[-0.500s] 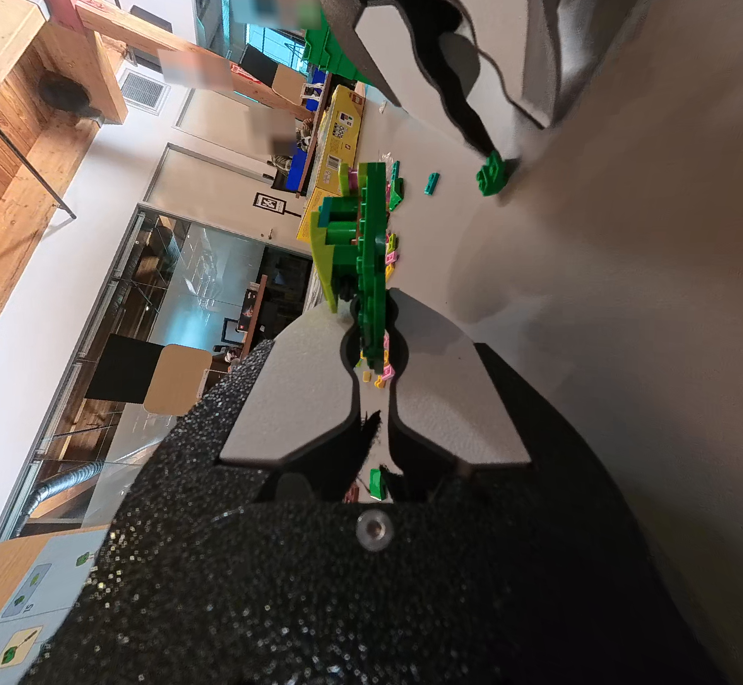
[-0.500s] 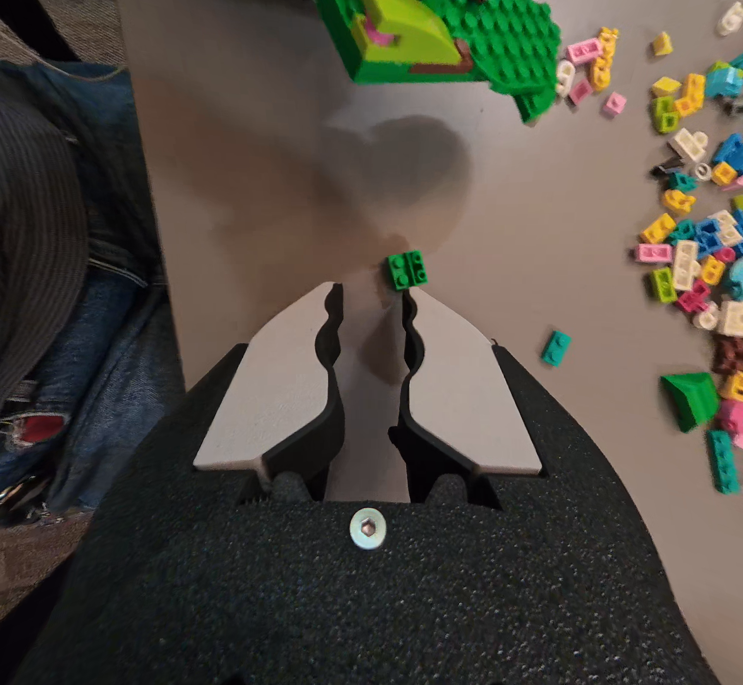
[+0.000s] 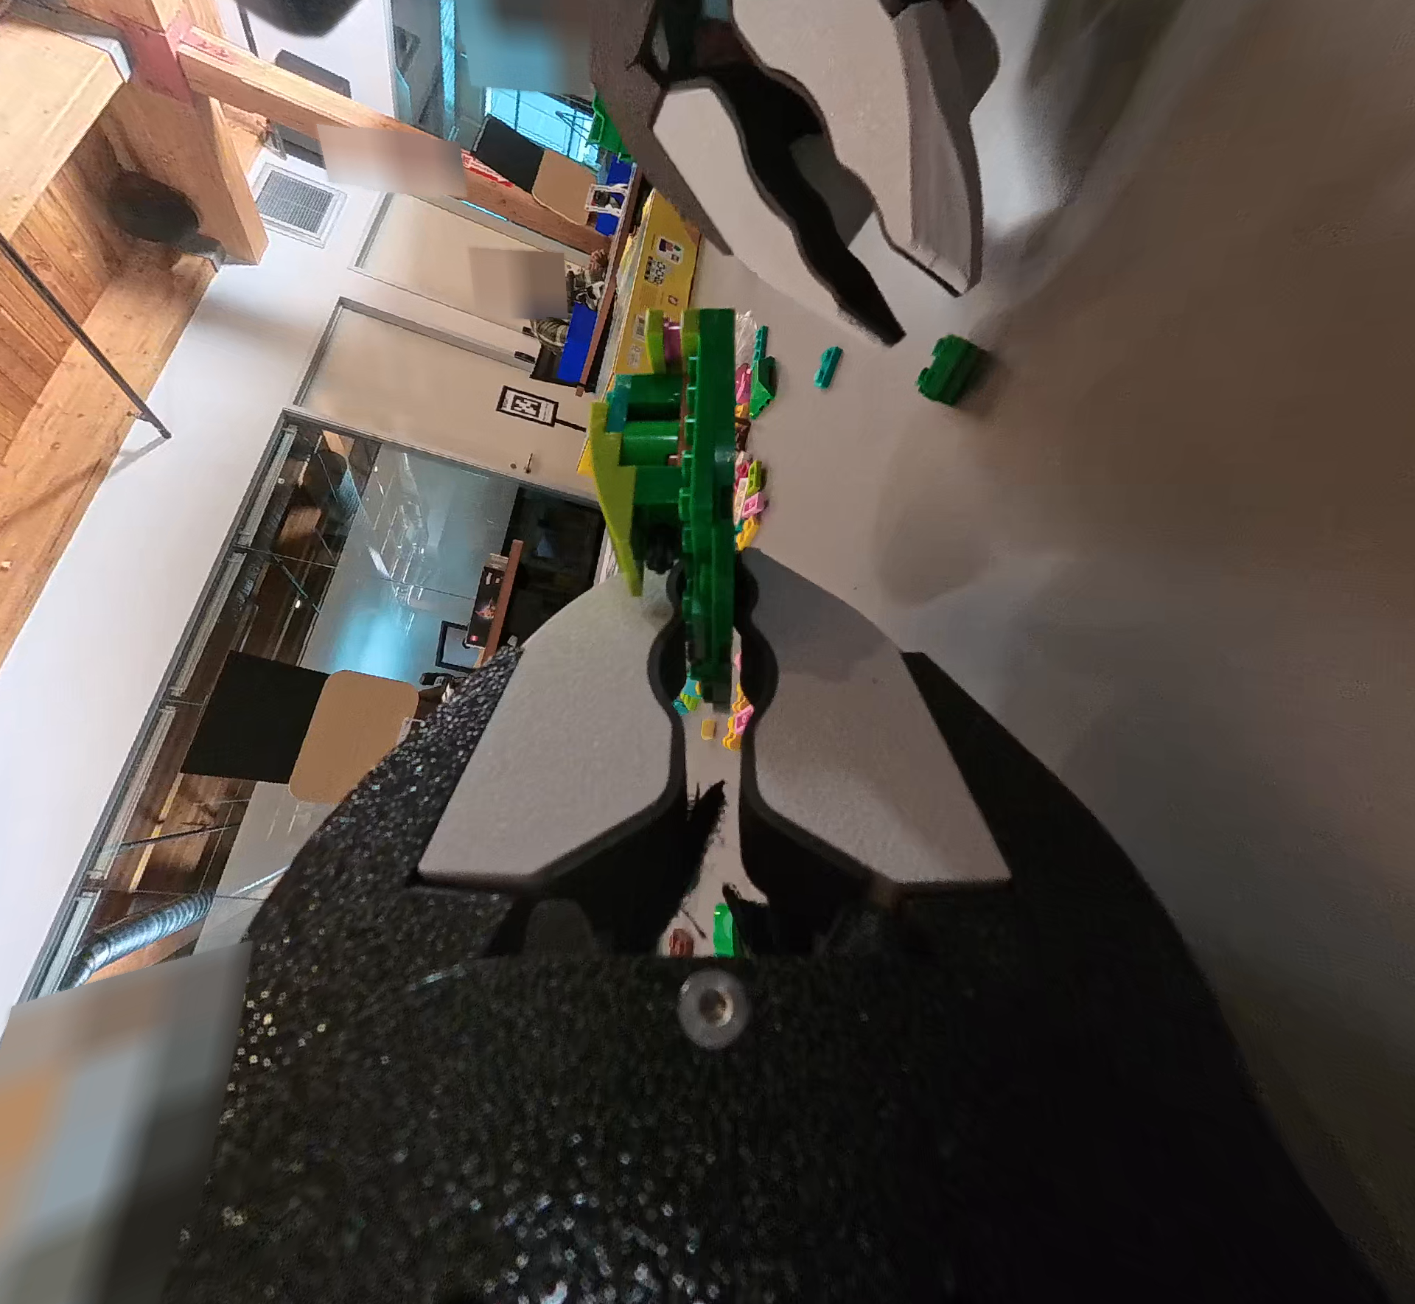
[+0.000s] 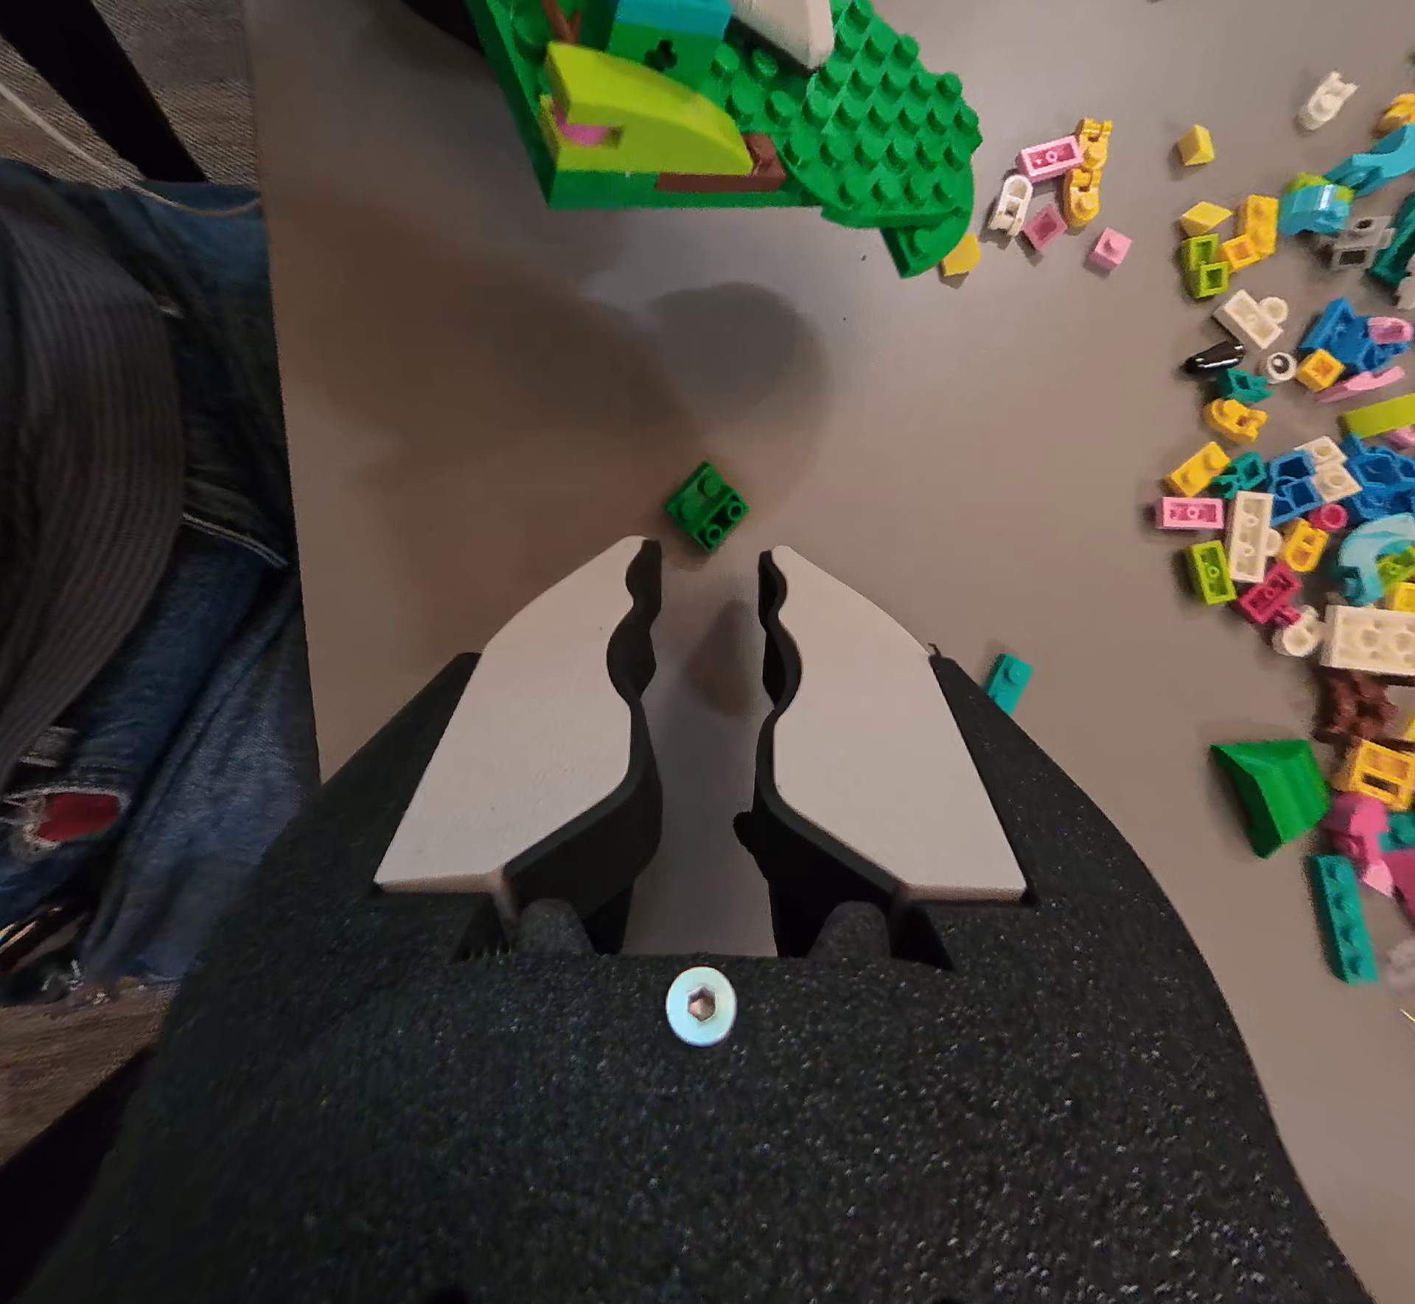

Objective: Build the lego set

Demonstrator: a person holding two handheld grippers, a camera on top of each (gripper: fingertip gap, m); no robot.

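My left gripper (image 3: 708, 578) is shut on the edge of the green lego baseplate (image 3: 708, 471) and holds it above the grey table; lime, teal and brown pieces are built on it. The same build (image 4: 766, 103) shows at the top of the right wrist view. My right gripper (image 4: 708, 551) is open and empty, its tips just short of a small dark green brick (image 4: 706, 505) that lies loose on the table. In the left wrist view that brick (image 3: 949, 367) lies below the right gripper's open fingers (image 3: 942, 195).
A heap of loose coloured bricks (image 4: 1302, 463) covers the table's right side. A teal plate (image 4: 1007, 681) lies by my right finger, a green wedge (image 4: 1275, 788) further right. The table edge (image 4: 283, 425) and a person's jeans (image 4: 153, 578) are at left. A yellow box (image 3: 658, 272) stands behind. Some 9 cm of space lies between my two pairs of fingers.
My right gripper has opened wider and pulled slightly back from the small green brick, which has turned on the table. The left gripper still holds the baseplate, now closer in the right view.
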